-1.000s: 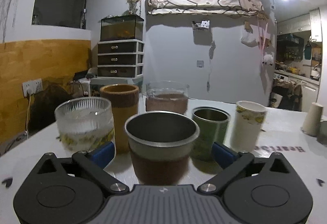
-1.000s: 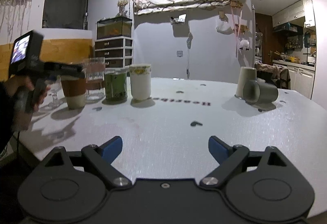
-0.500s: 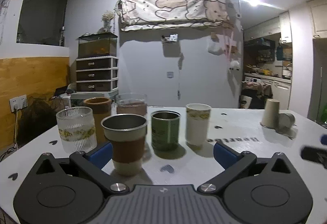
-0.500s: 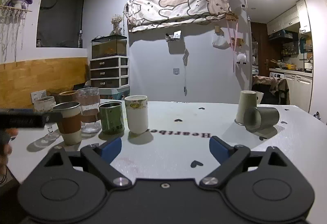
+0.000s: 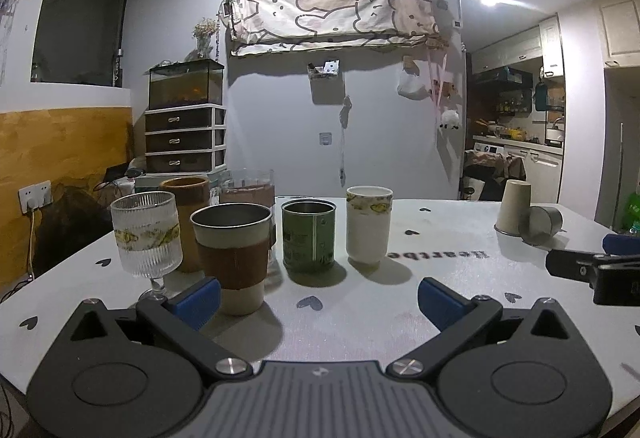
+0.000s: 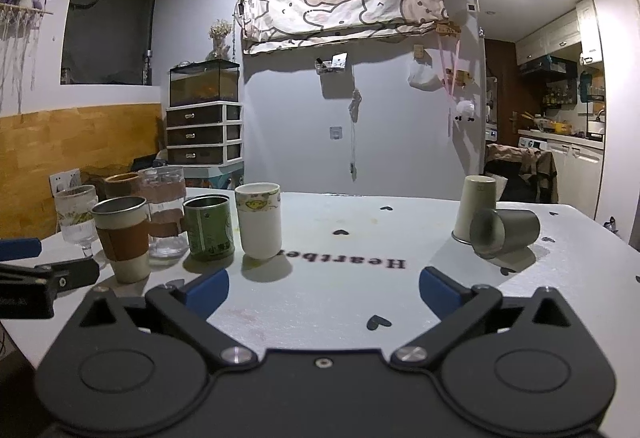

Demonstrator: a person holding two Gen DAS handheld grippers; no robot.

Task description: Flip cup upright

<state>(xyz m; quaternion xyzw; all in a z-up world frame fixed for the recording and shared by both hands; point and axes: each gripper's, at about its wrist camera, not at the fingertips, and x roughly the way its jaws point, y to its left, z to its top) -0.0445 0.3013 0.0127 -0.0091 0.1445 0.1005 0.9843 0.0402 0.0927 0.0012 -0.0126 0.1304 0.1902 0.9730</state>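
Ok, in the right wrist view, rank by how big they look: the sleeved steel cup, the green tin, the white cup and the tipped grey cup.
1. sleeved steel cup, though it is nearest
2. white cup
3. green tin and tipped grey cup: too alike to rank

A grey metal cup (image 6: 505, 232) lies tipped on its side toward the table's right end, open mouth facing the camera and slightly left, touching an upside-down beige cup (image 6: 476, 208) that stands rim-down just behind it
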